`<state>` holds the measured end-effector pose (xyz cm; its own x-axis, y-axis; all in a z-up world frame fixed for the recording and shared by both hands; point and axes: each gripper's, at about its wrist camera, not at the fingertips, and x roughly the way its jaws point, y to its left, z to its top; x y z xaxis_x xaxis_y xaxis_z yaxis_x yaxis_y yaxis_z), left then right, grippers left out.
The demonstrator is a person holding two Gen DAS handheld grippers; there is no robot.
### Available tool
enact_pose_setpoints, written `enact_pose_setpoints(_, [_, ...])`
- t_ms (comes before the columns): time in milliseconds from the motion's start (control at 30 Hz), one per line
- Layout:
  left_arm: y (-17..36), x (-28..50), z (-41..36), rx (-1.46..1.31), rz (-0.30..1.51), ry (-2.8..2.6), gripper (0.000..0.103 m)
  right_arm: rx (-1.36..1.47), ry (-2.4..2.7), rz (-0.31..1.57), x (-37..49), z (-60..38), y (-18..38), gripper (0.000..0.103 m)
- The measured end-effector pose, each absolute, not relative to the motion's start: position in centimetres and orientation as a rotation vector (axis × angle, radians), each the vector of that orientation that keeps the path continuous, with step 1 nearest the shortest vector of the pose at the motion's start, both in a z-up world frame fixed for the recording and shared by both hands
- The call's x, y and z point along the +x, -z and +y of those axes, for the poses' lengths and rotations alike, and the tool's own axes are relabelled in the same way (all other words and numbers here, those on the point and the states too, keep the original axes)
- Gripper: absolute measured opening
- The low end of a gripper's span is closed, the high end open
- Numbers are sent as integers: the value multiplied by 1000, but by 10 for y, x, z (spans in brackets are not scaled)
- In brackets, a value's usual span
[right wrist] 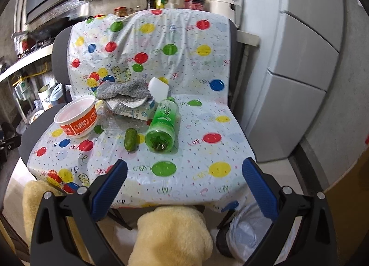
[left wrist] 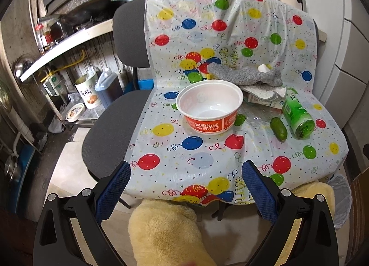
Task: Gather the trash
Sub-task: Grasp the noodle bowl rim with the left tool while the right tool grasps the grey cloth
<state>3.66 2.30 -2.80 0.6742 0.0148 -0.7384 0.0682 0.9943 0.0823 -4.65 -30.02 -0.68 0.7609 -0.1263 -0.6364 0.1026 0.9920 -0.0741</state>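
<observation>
A chair seat covered with a balloon-print plastic sheet [left wrist: 207, 159] holds the trash. An empty white and orange paper bowl [left wrist: 209, 109] stands upright; it also shows in the right wrist view [right wrist: 77, 119]. A green plastic bottle [right wrist: 162, 125] lies on its side, also in the left wrist view [left wrist: 298, 116]. A small cucumber [right wrist: 129, 139] lies beside it. A grey cloth [right wrist: 123, 90] lies over a crumpled carton [right wrist: 141, 110] and clear plastic [right wrist: 115, 122]. My left gripper [left wrist: 186, 171] and right gripper [right wrist: 184, 169] are both open and empty, in front of the seat's edge.
A bin lined with a white plastic bag [right wrist: 244, 233] stands on the floor at the lower right of the chair. Yellow fuzzy slippers [right wrist: 173, 236] are below the grippers. A kitchen counter and shelves [left wrist: 64, 44] are at the left, a white fridge [right wrist: 299, 62] at the right.
</observation>
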Motion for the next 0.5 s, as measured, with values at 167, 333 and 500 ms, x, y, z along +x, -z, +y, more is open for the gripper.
enact_pose_setpoints(167, [35,56,20,149,813,13,96,-9,-5,646,-11,-294,7,97])
enact_pose_setpoints(333, [36,86,27,135,786,-2,96,-2,-128,685,43,-273,14,97])
enact_pose_setpoints(500, [36,122,33,113,786,-14,96,-91,-179,694,99,-243,25,97])
